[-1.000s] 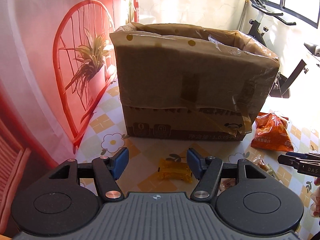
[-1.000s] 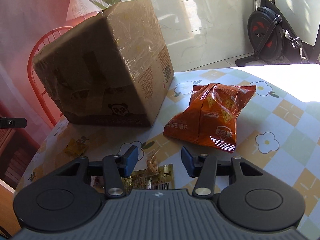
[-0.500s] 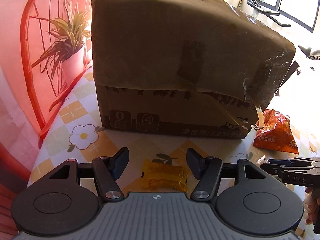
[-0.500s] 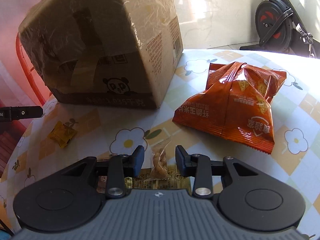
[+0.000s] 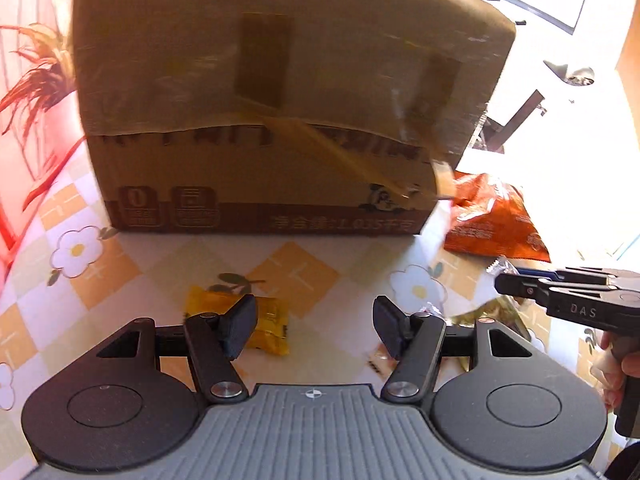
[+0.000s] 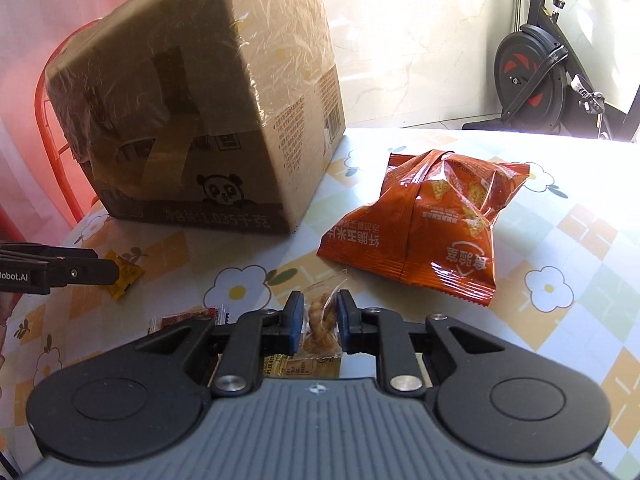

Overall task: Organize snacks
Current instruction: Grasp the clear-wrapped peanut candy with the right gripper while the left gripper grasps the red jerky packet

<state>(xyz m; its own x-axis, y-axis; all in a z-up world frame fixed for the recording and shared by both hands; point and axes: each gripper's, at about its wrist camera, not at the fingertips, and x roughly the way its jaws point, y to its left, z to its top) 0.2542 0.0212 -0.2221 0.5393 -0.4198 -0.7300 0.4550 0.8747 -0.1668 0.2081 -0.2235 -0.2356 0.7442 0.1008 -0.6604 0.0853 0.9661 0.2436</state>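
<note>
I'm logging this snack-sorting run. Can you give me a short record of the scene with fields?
surface: table with a flower-check cloth
container: cardboard box, taped
left gripper: open, yellow candy packet beside its left finger
right gripper: jaws have just been closing on a clear packet of nuts
loose snack: orange chip bag, lying right of the box

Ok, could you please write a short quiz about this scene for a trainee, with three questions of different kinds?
1. Fill in: in the right wrist view, the orange chip bag lies to the ___ of the cardboard box.
2. True or false: the left gripper grips the yellow packet.
3. What is between the right gripper fingers? A clear nut packet; B chip bag; C box.
Key: 1 right. 2 false, jaws open. 3 A; the jaws have just been closing on it.
</note>
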